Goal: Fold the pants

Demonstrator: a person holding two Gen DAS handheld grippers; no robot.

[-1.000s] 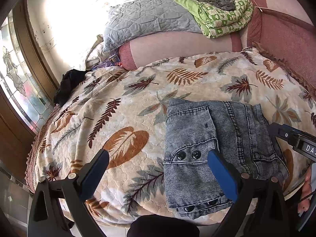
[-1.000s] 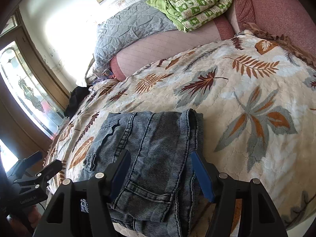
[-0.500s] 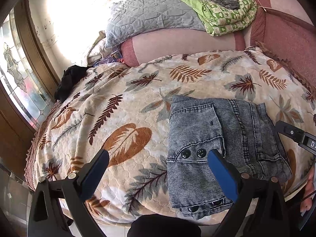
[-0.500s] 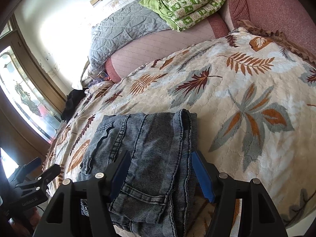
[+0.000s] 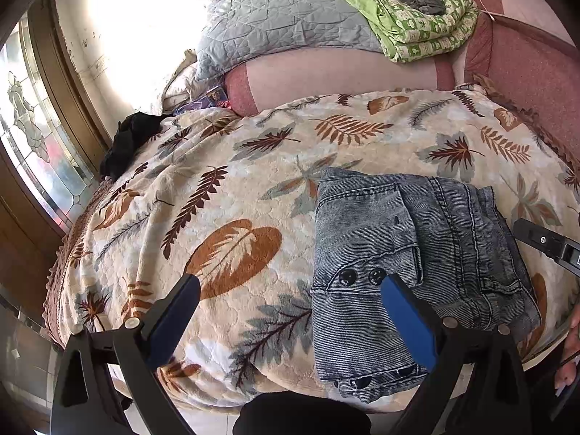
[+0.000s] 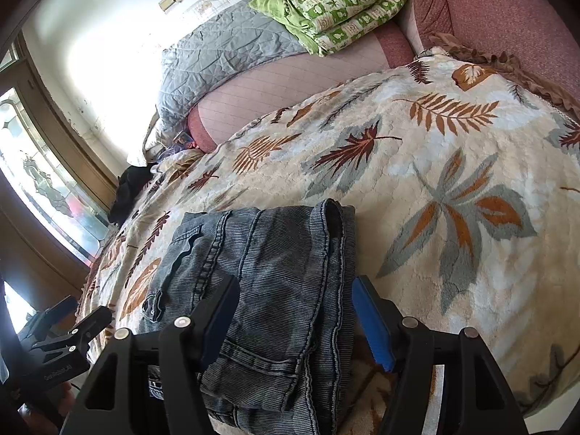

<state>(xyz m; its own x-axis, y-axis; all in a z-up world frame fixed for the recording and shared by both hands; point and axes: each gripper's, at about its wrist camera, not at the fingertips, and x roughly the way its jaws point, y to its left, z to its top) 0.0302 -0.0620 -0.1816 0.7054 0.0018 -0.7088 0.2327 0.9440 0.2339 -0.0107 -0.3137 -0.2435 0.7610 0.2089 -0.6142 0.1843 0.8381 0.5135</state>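
Folded denim pants (image 5: 409, 275) lie on the leaf-print blanket (image 5: 232, 195). Left gripper (image 5: 290, 286) and right gripper (image 6: 295, 297) hover with jaws released, holding nothing.

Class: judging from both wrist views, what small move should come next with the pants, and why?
Probably lift both grippers clear. The jeans already lie in a compact folded stack near the blanket's front edge, and the left hand-held gripper and right hand-held gripper both stand open, holding nothing.

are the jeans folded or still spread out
Folded. The jeans lie as a compact stacked bundle near the bed edge, layers visible at the doubled-over end. Neither gripper holds them.
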